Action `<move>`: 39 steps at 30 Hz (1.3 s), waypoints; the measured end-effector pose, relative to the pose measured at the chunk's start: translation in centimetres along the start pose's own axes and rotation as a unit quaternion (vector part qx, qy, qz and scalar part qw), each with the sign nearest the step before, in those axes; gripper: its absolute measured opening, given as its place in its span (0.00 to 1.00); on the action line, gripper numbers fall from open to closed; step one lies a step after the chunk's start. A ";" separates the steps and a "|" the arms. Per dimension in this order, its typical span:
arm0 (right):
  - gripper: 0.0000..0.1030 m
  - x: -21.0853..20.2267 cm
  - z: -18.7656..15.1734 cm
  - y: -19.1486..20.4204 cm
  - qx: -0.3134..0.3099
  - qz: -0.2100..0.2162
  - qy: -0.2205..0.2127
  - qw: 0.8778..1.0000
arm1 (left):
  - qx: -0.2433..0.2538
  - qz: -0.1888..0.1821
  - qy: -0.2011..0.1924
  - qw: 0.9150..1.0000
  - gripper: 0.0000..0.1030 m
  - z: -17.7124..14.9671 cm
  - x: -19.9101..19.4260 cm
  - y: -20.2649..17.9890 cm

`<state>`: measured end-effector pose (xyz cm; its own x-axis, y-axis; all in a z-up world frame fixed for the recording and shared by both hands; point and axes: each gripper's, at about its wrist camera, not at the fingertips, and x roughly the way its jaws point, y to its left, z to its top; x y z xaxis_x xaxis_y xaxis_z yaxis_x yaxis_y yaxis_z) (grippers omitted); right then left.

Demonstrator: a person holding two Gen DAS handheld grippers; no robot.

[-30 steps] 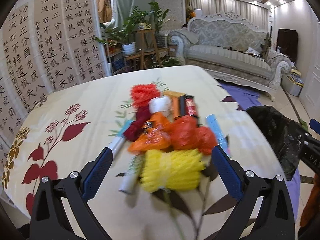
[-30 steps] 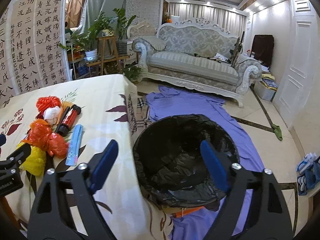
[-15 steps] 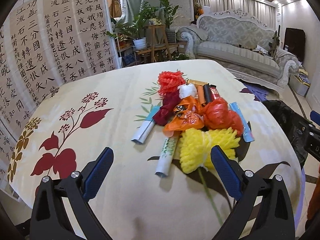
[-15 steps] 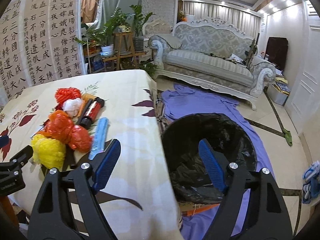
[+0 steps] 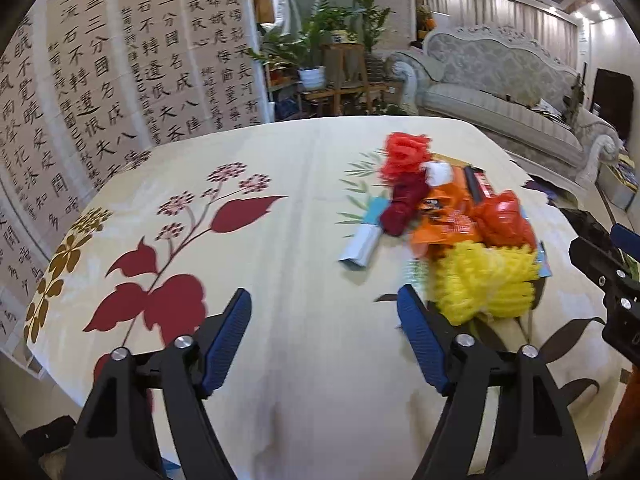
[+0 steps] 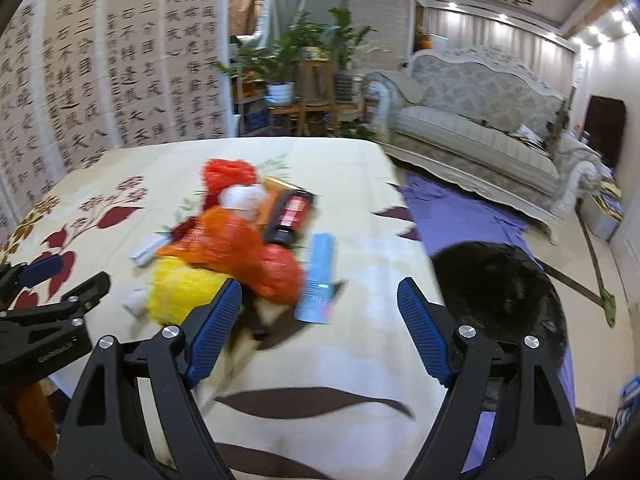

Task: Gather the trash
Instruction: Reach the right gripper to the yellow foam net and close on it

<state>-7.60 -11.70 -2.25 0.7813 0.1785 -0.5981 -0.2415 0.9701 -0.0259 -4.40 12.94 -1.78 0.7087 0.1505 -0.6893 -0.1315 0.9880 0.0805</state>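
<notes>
table (image 5: 304,184) | trash pile (image 5: 460,224) now right of view | left claw (image 5: 324,312) closing, empty | right claw (image 6: 320,300) wide, empty

Your left gripper (image 5: 324,312) hangs over bare tablecloth (image 5: 280,208), jaws closing w/ nothing between them. Trash pile sits ahead & to the right: yellow foam net (image 5: 488,284) nearest, just beside your right-hand finger (image 5: 416,332); orange wrapper (image 5: 444,224) and red-orange bag (image 5: 504,220) touching it behind. Dark red net (image 5: 402,204) lies left of the wrapper, bright red net (image 5: 404,154) at the far end, white wad (image 5: 438,172) next to it. Pale blue-grey packet (image 5: 360,244) pokes out on the pile's left. All blurred, so labels unreadable. Right gripper (image 5: 608,272) shows at the right edge; can't tell its jaws here. Calligraphy screen (image 5: 120,64) and sofa (image 5: 500,92) beyond.
</notes>
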 end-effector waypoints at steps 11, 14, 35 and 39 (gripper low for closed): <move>0.76 2.5 0.5 5.6 -0.019 0.035 0.031 0.999 | -0.034 0.021 -0.001 0.999 0.67 -0.4 0.4 4.3; 0.76 3.5 0.2 6.2 -0.026 0.026 0.043 0.998 | -0.035 0.019 -0.003 0.999 0.67 -0.5 0.5 4.8; 0.56 -0.2 -1.0 4.4 -0.027 0.023 0.021 0.999 | -0.020 -0.009 -0.012 1.000 0.79 -0.3 -0.2 1.7; 0.56 -1.0 -1.2 2.6 -0.010 0.010 0.013 1.000 | -0.010 -0.017 -0.012 1.000 0.79 -0.2 -0.4 0.2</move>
<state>-9.72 -9.56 -2.70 0.7606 0.1941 -0.6195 -0.2689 0.9627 -0.0285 -4.79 13.08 -1.63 0.7294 0.1175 -0.6740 -0.1210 0.9918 0.0420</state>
